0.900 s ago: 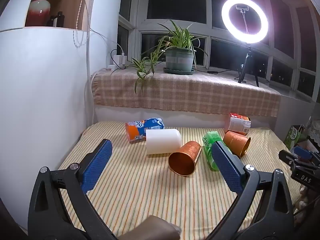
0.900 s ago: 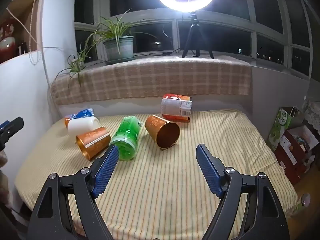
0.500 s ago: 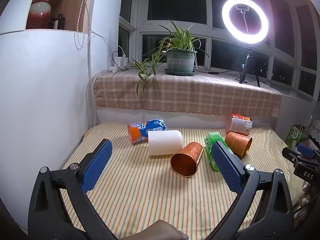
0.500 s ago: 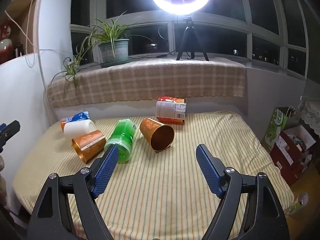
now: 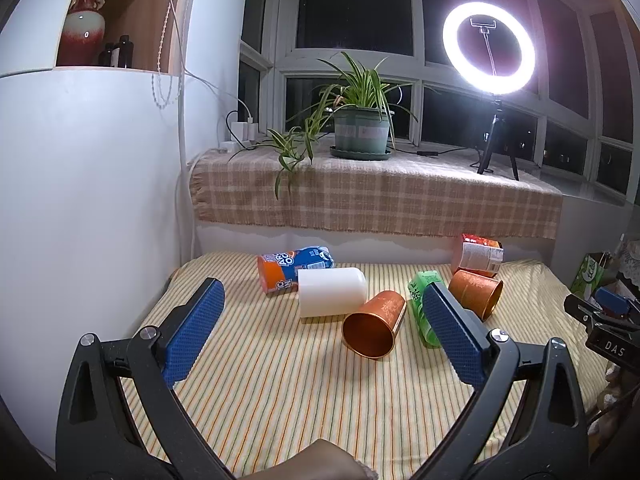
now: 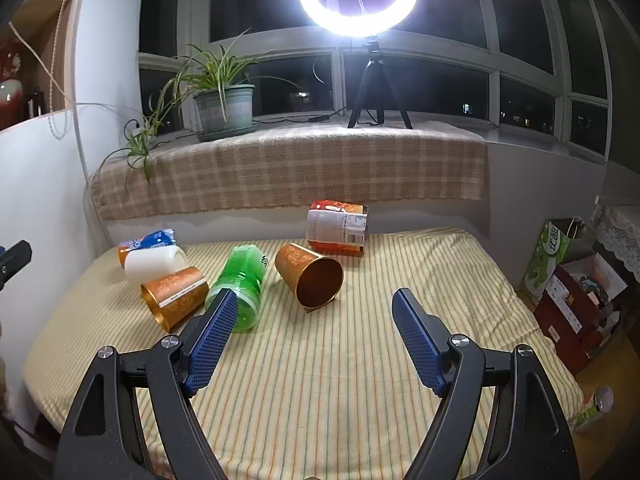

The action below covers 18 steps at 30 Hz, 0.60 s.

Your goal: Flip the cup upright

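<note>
Several cups lie on their sides on a striped cloth. A copper cup (image 5: pixel 374 330) lies mid-table, mouth toward me, beside a white cup (image 5: pixel 331 291). A second copper cup (image 5: pixel 476 293) lies further right; in the right wrist view it (image 6: pixel 310 280) lies ahead of my right gripper (image 6: pixel 314 330), which is open and empty. The first copper cup (image 6: pixel 174 296) shows there at left. My left gripper (image 5: pixel 320 320) is open and empty, held above the table short of the cups.
A green cup (image 6: pixel 242 284), an orange-blue cup (image 5: pixel 294 268) and a red-white cup (image 6: pixel 338 228) also lie on their sides. A white wall (image 5: pixel 80 200) bounds the left. A sill with a plant (image 5: pixel 360 124) and ring light (image 5: pixel 488 48) is behind. Boxes (image 6: pixel 576 292) stand right of the table.
Both grippers have drawn slightly nearer to the cups and lifted their view a little. The cups have not moved. Both grippers stay open.
</note>
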Tool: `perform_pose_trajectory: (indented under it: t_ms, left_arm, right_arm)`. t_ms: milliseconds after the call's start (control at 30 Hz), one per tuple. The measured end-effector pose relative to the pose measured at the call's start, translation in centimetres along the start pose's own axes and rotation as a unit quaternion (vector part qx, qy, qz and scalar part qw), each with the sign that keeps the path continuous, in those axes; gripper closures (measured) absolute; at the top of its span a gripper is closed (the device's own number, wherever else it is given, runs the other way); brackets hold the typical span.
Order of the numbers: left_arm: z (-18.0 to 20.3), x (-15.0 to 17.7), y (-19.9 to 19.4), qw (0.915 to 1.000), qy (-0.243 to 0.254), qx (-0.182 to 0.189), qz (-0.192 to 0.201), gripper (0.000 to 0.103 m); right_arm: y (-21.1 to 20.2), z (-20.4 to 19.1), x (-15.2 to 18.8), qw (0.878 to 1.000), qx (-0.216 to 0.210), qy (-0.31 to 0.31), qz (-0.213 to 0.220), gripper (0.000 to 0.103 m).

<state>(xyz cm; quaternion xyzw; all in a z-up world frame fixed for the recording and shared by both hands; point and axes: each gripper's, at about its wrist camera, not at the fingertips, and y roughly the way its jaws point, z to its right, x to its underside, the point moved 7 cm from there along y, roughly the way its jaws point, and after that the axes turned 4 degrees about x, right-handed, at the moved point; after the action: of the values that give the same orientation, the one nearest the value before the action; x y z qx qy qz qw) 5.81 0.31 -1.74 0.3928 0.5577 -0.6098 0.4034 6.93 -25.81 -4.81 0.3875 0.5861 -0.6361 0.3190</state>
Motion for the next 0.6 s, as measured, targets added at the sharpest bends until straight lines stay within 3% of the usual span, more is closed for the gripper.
perform_pose_trajectory:
  t_ms: [600]
  left_arm:
    - [-0.08, -0.16, -0.16, 1.0, 0.0, 0.0, 0.001, 0.002]
  right_arm:
    - [0.03, 0.15, 0.32, 1.0, 0.006, 0.002, 0.004, 0.024]
